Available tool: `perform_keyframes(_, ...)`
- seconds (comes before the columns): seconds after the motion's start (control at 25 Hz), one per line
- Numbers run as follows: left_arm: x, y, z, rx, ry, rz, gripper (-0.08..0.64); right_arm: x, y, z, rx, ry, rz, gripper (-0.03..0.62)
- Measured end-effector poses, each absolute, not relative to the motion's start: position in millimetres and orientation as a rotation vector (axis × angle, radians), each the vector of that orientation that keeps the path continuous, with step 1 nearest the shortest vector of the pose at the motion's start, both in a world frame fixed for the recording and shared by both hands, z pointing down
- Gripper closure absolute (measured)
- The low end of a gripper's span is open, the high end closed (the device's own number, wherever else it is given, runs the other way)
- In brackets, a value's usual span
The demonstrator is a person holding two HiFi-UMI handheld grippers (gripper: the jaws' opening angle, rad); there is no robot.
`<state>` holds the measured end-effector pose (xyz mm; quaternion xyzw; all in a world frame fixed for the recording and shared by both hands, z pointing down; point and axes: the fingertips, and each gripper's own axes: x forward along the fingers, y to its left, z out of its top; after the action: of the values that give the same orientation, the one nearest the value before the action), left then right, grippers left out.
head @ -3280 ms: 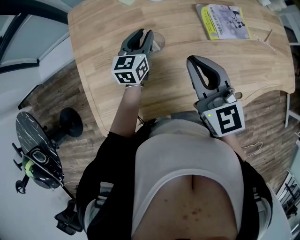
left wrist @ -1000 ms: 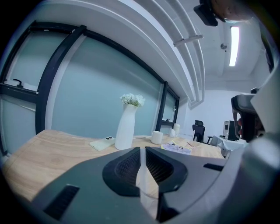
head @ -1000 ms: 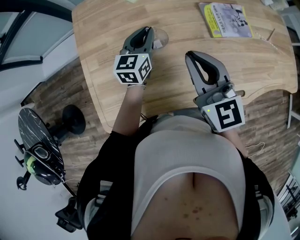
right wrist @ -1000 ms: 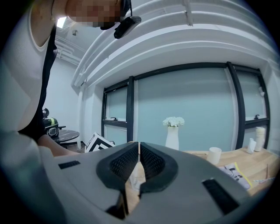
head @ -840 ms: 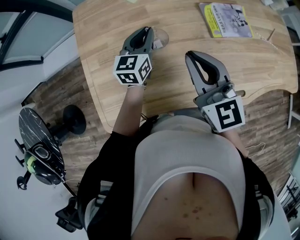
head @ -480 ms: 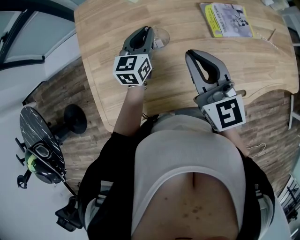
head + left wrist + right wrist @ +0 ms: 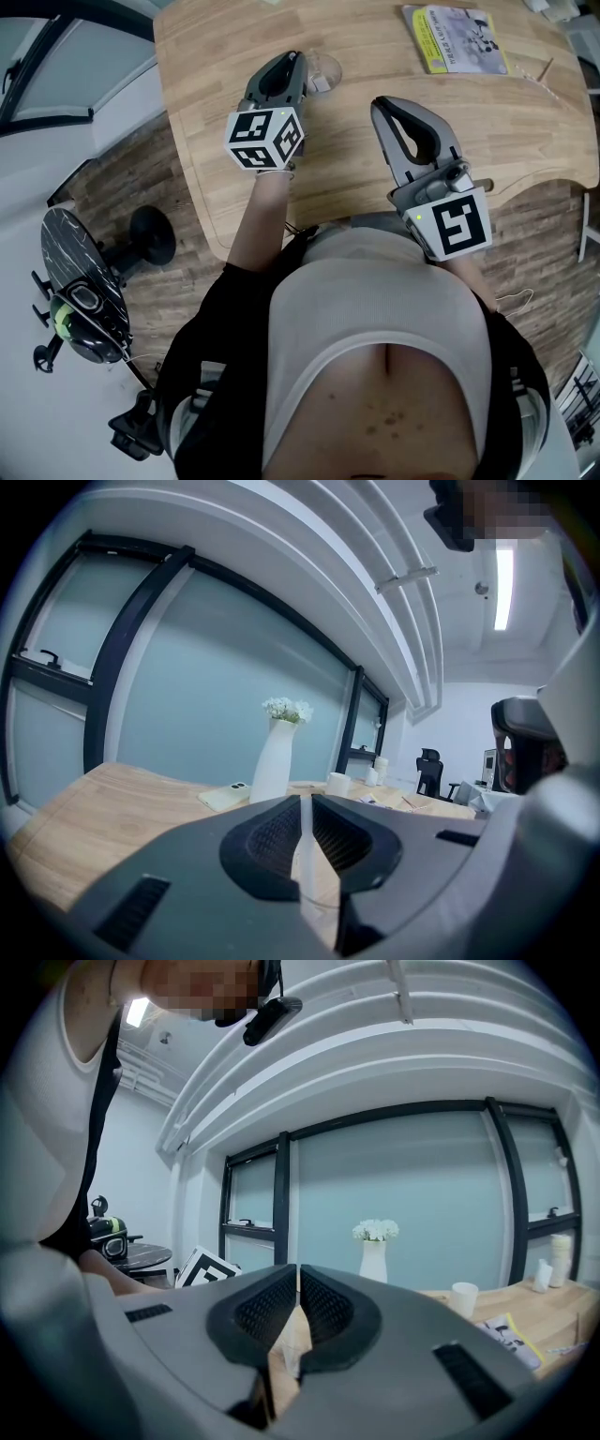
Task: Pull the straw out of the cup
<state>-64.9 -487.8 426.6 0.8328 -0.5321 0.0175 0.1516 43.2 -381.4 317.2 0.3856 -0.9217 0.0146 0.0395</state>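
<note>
A person leans over a light wooden counter (image 7: 356,159) with a gripper in each hand. The left gripper (image 7: 292,58) reaches just beside a clear cup (image 7: 325,69) toward the counter's far side. Its fingers are drawn narrow on a pale thin strip that appears to be the straw (image 7: 306,855). The right gripper (image 7: 379,106) hovers well apart to the right, its fingers closed together on nothing. A yellow-edged booklet (image 7: 455,39) lies farther right.

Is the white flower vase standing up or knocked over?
Standing up: the tall white vase sits upright on the wooden table, white flowers poking from its top.
</note>
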Motion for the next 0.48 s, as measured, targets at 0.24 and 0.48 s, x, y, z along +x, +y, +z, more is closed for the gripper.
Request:
perform_keyframes(0.24, -64.2, -483.8, 420.5, 2.401, -1.532, 0.048, 0.520, 42.5, -378.0, 313.5, 1.188, -2.836, 0.053, 0.561)
perform_keyframes(0.48, -68.1, -479.6, 413.6, 2.403, -1.548, 0.036, 0.520, 41.0, -373.7, 308.5, 1.169, -2.856, -0.008, 0.561)
